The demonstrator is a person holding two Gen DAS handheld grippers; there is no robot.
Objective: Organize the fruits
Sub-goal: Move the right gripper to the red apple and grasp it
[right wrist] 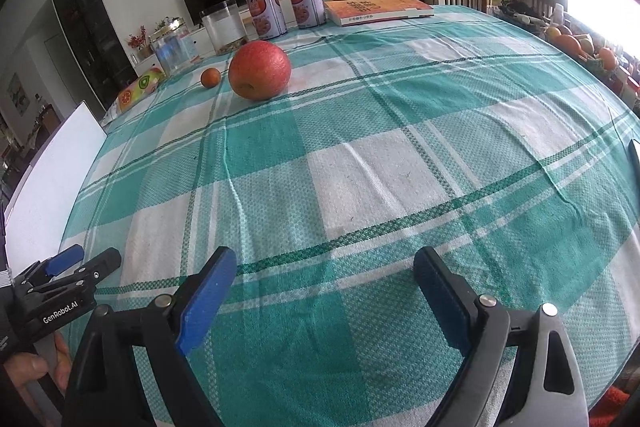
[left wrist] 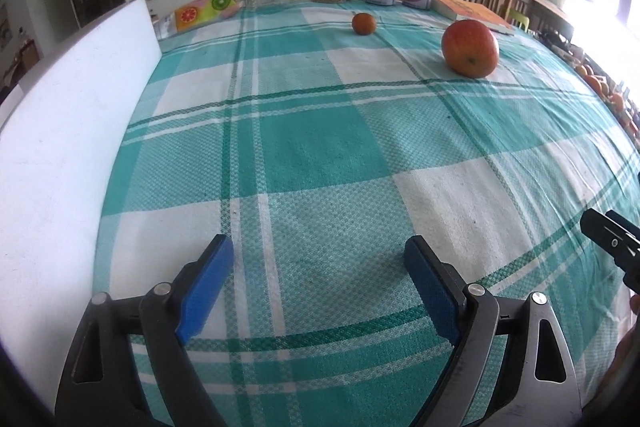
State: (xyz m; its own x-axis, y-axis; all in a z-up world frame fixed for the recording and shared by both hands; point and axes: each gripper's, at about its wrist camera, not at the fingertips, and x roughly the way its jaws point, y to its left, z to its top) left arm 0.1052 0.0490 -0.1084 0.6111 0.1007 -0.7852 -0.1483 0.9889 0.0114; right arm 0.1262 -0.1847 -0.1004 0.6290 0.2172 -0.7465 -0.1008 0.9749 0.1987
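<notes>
Living room setup, big table under a teal-and-white checked tablecloth (left wrist: 320, 155), TV and plants along the back wall. Looks like nothing's been sorted yet — the apple (left wrist: 470, 47) sits upper right in the left wrist view, the small orange (left wrist: 363, 23) a bit further back near top centre, the two near each other but not touching. Both are loose on the cloth, so pretty much the whole job is left, I'd say.

The apple is lying tipped over, its dimpled end facing the camera and slightly down. It's basically round, so no real long axis.

The left gripper (left wrist: 318, 263) and right gripper (right wrist: 324, 275) both have fingers spread wide, holding nothing, low in frame.
</notes>
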